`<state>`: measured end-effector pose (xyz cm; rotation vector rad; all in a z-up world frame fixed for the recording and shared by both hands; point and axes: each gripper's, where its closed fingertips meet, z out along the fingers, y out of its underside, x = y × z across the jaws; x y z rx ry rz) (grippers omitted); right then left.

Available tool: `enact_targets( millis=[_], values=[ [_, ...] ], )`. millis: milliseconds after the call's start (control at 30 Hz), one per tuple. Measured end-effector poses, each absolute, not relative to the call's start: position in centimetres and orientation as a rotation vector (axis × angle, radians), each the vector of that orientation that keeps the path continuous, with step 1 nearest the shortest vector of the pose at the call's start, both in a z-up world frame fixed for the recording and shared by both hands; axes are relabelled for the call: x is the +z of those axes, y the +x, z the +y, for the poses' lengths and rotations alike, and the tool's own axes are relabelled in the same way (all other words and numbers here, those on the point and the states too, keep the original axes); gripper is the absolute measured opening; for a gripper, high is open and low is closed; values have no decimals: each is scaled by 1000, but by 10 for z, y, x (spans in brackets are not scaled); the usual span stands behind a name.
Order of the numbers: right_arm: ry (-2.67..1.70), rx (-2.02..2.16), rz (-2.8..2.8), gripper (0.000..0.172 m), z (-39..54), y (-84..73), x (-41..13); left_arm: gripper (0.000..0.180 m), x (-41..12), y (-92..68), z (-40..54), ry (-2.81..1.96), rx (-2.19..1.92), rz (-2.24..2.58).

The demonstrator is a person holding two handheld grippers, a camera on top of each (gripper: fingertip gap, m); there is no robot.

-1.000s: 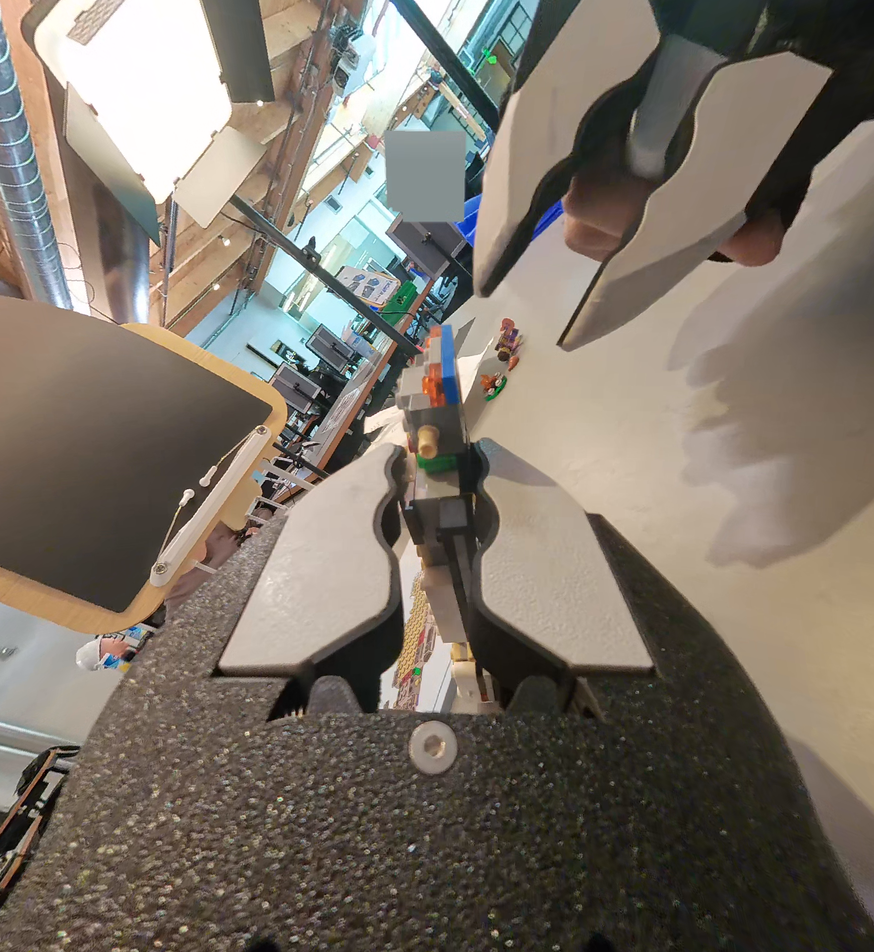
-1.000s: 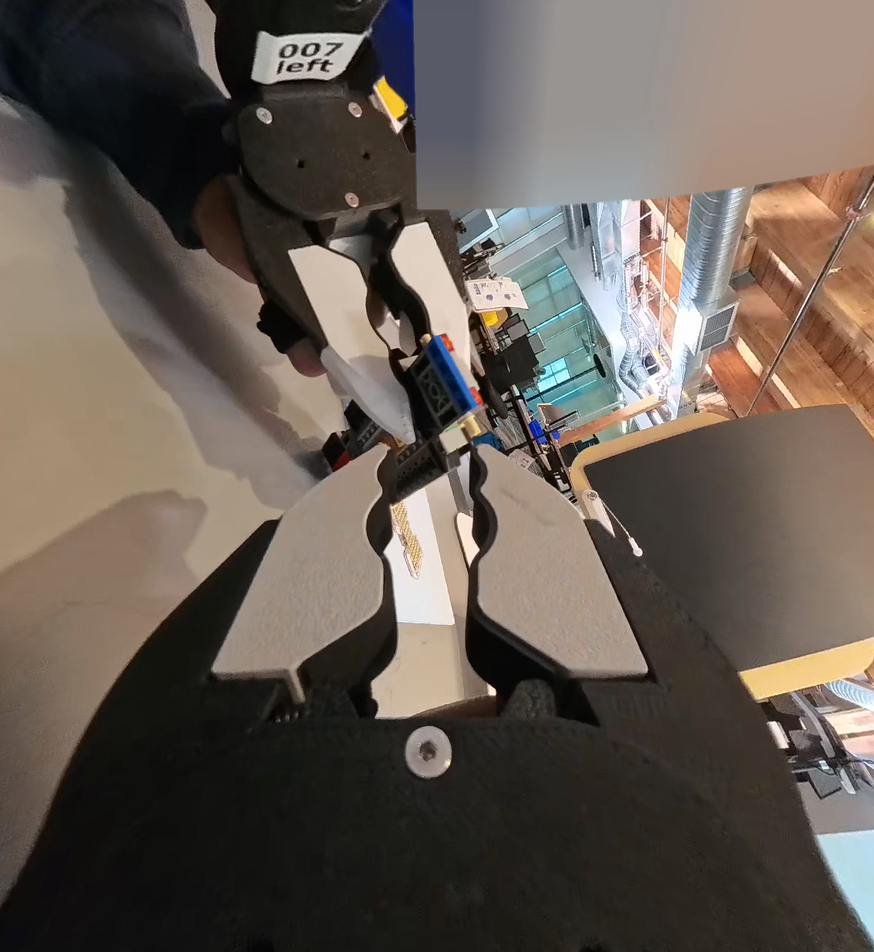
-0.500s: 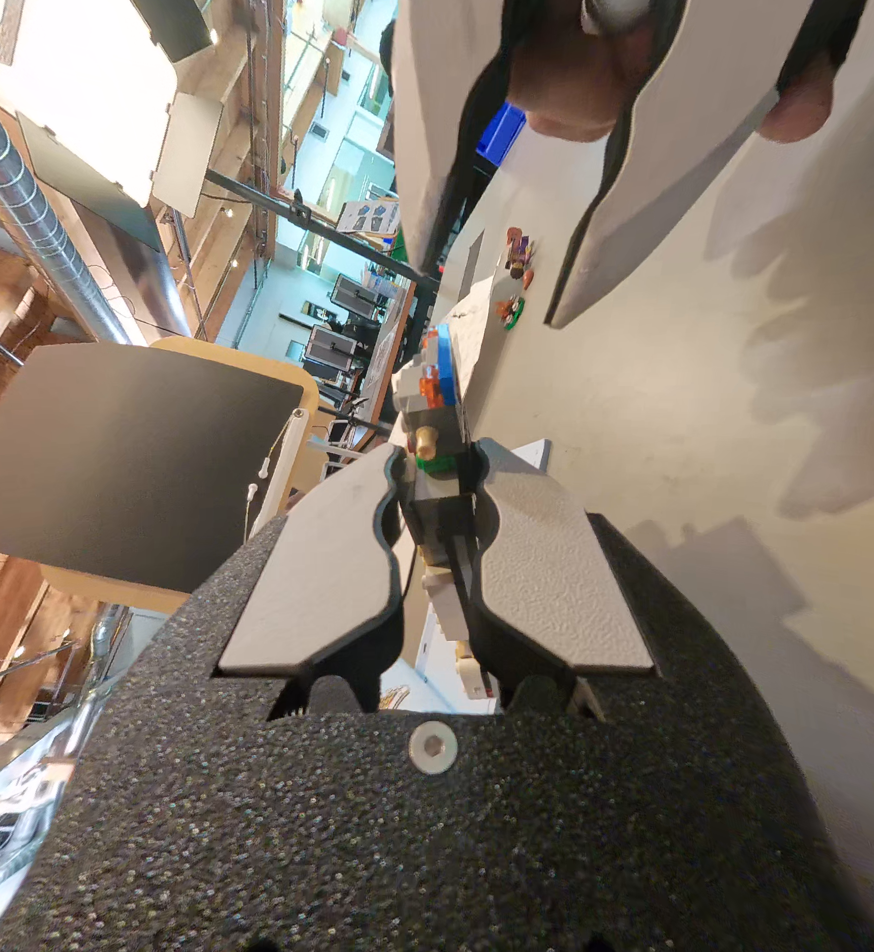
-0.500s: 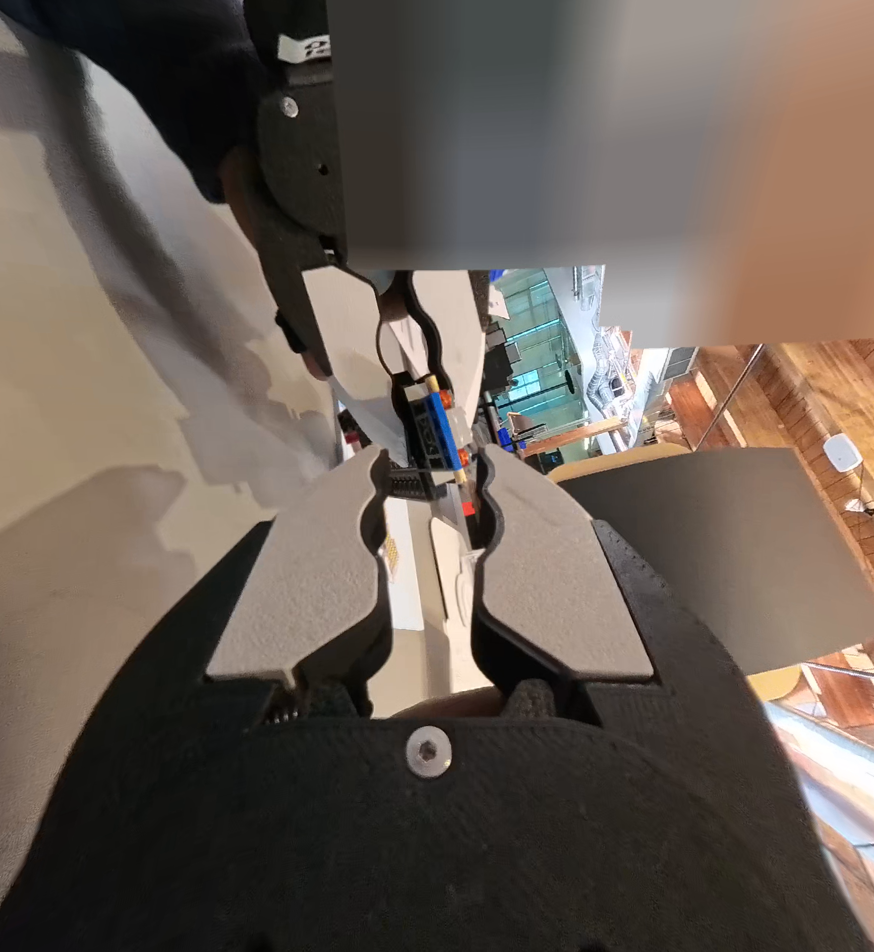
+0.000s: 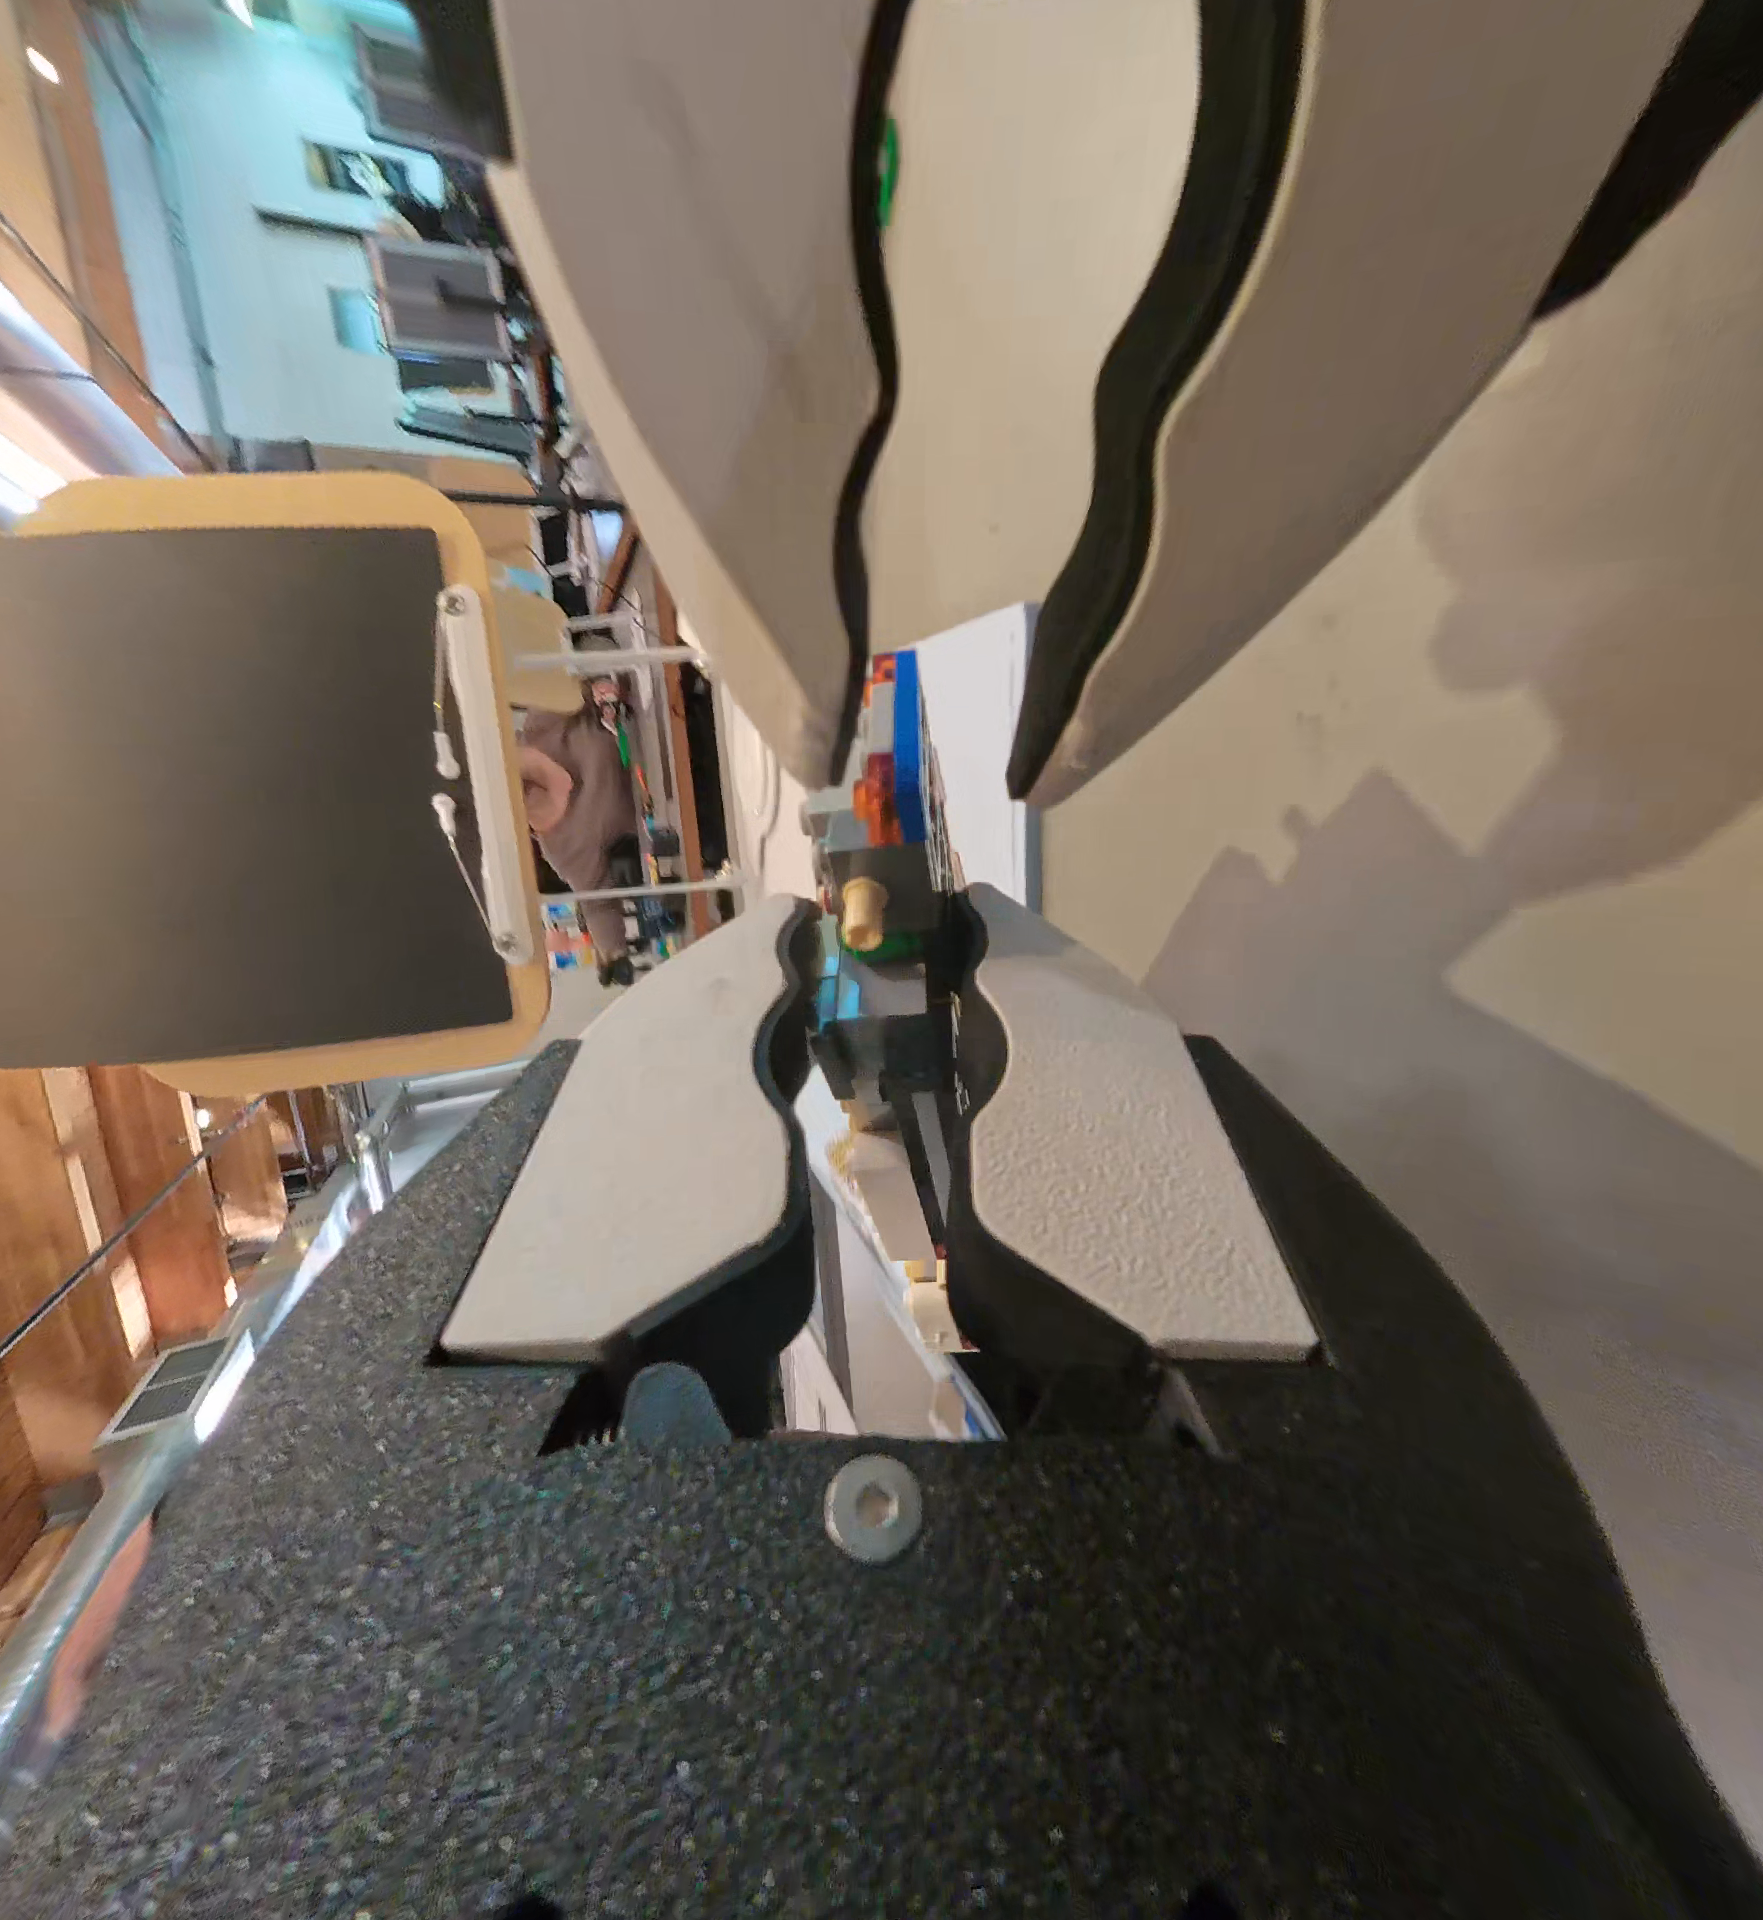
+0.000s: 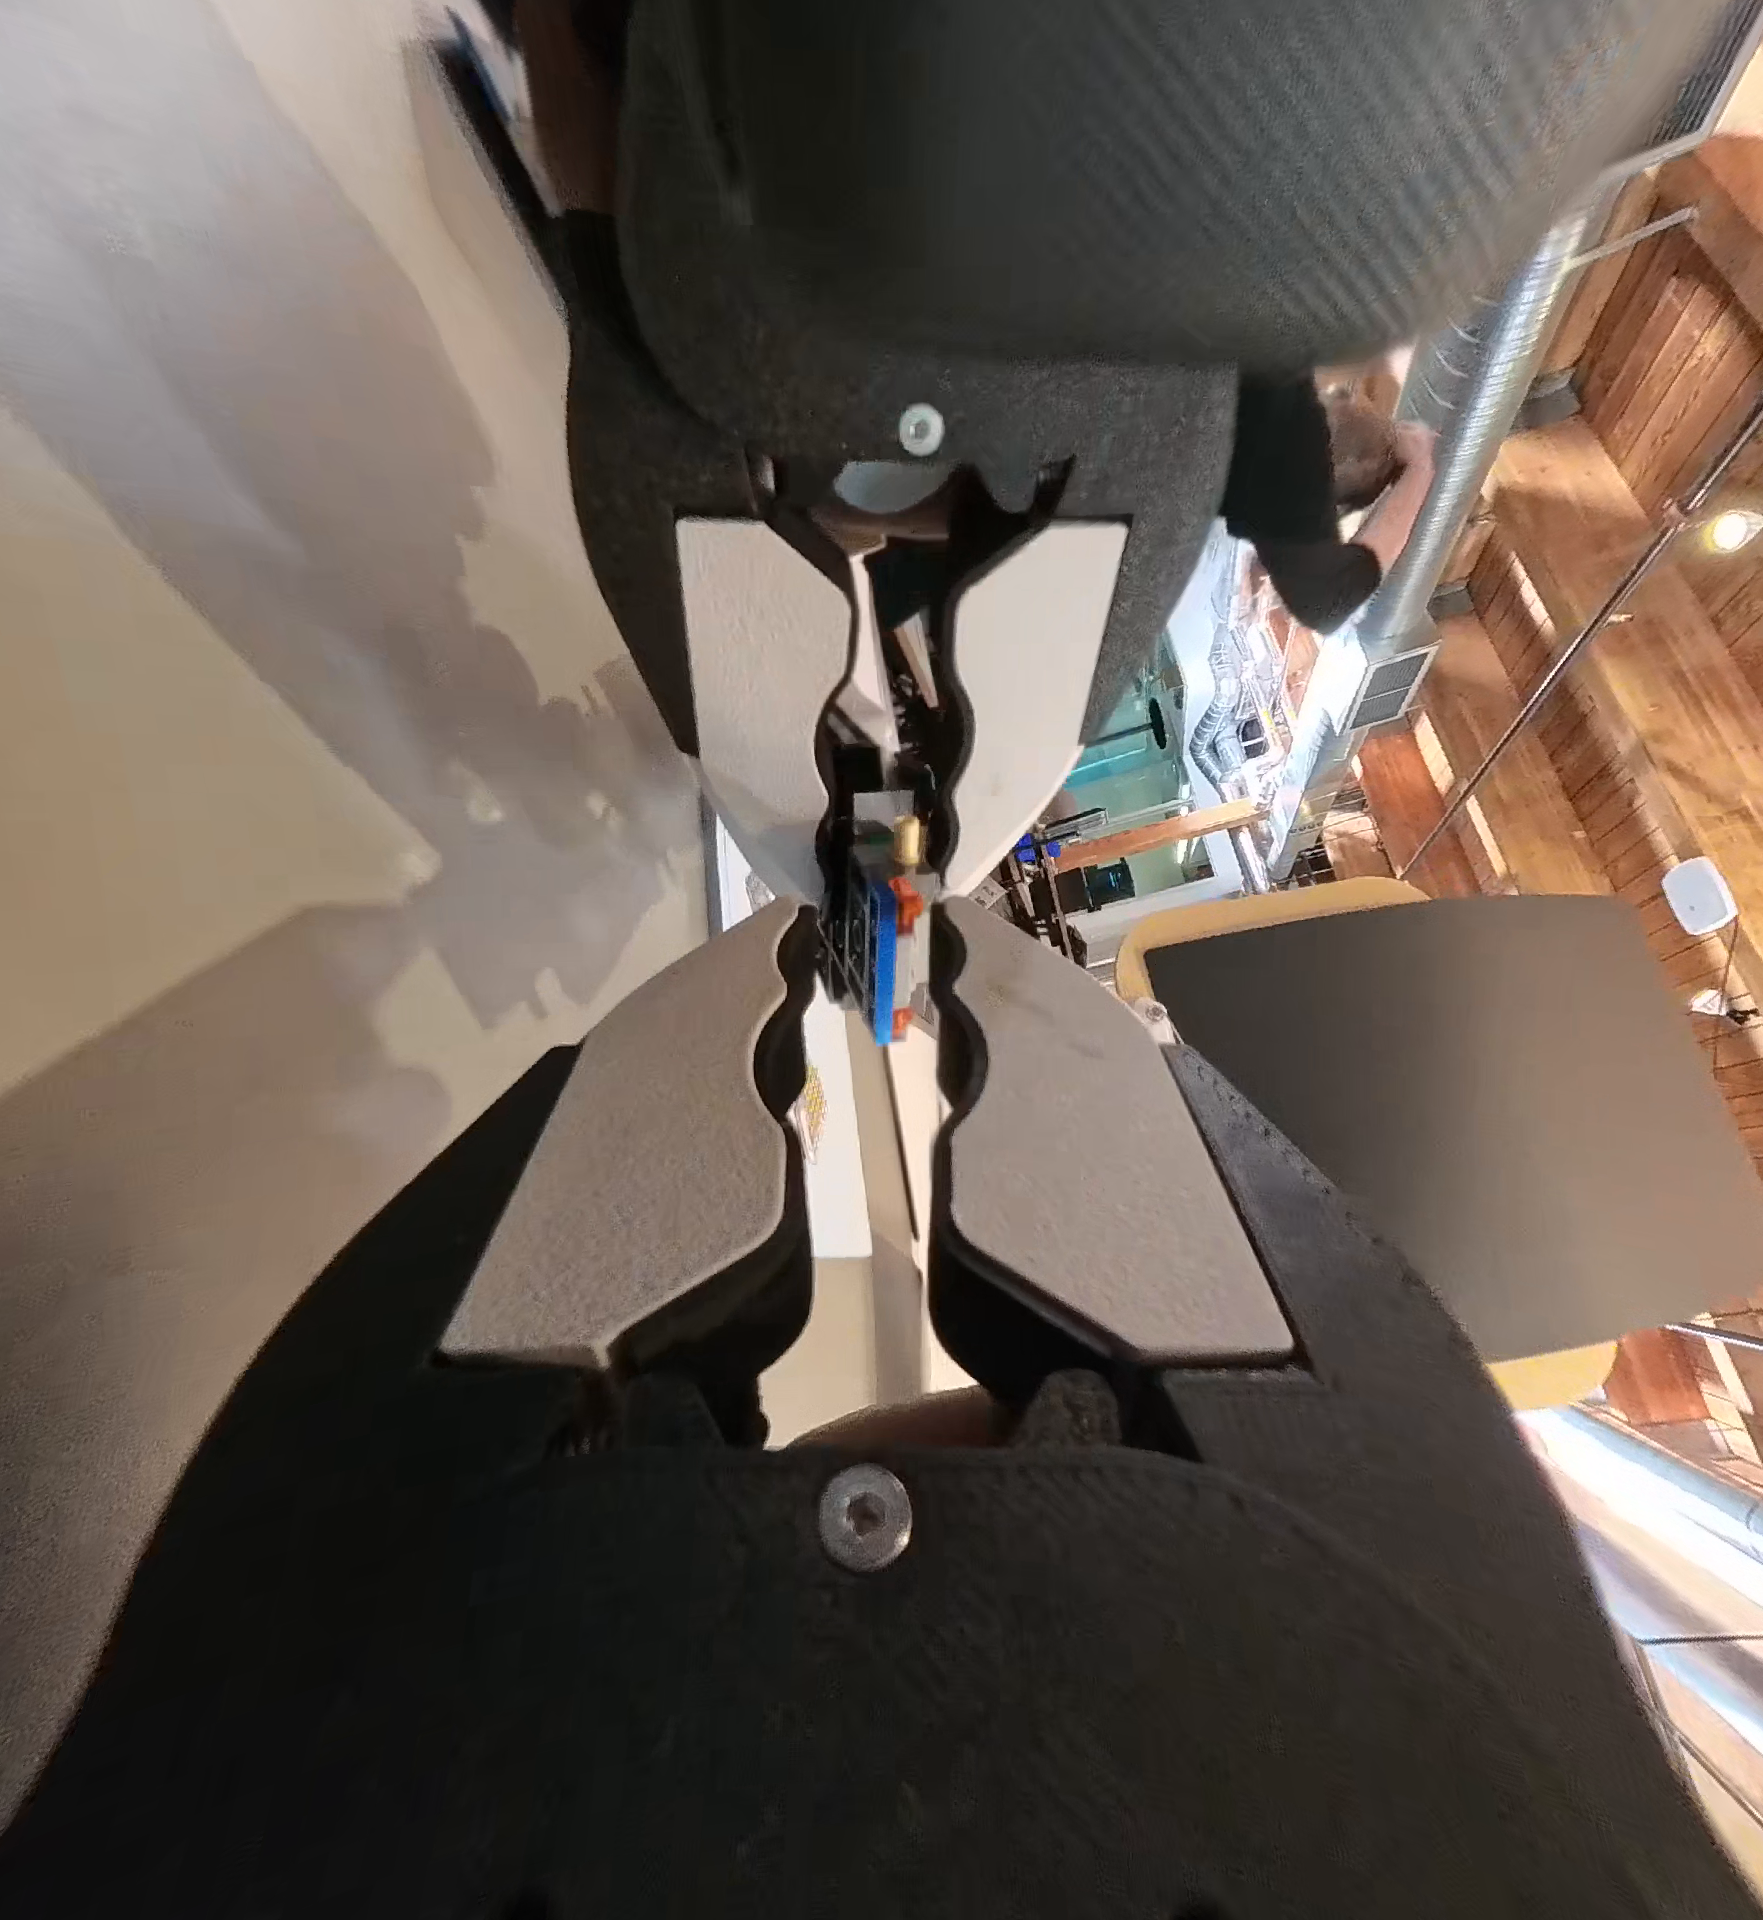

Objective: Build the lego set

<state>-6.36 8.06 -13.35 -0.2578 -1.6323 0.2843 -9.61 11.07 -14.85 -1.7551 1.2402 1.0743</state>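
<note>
Two jaws clamping one brick model (image 6: 882, 940)

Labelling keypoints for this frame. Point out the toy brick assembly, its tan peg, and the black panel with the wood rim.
toy brick assembly (image 6: 887, 961): right wrist view, on its blue plate.
tan peg (image 5: 861, 909): left wrist view, on the peg's round end.
black panel (image 5: 181, 790): left wrist view, middle of its dark face.

brick model (image 5: 882, 914) rear hidden between left jaws, far gripper body cut off by top edge
</note>
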Motion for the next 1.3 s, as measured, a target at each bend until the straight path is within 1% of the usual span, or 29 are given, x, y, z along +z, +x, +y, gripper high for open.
enact_targets(
  millis=[133, 267, 467, 933, 1300],
  values=[
    [-257, 292, -1636, 20, 79, -67, -132, 24, -150, -94, 107, -1791, 1112, 1270],
    [-255, 292, -1639, 15, 81, -65, -130, 24, -152, -93, 106, -1795, 1117, 1292],
    [-248, 285, -1648, 17, 81, -65, -129, 25, -155, -101, 105, -1833, 1120, 1278],
    [-240, 253, -1701, 10, 82, -73, -142, 24, -160, -104, 106, -1848, 1102, 1298],
    [-205, 294, -1720, 9, 79, -72, -141, 24, -157, -104, 104, -1837, 1116, 1326]
  ],
)
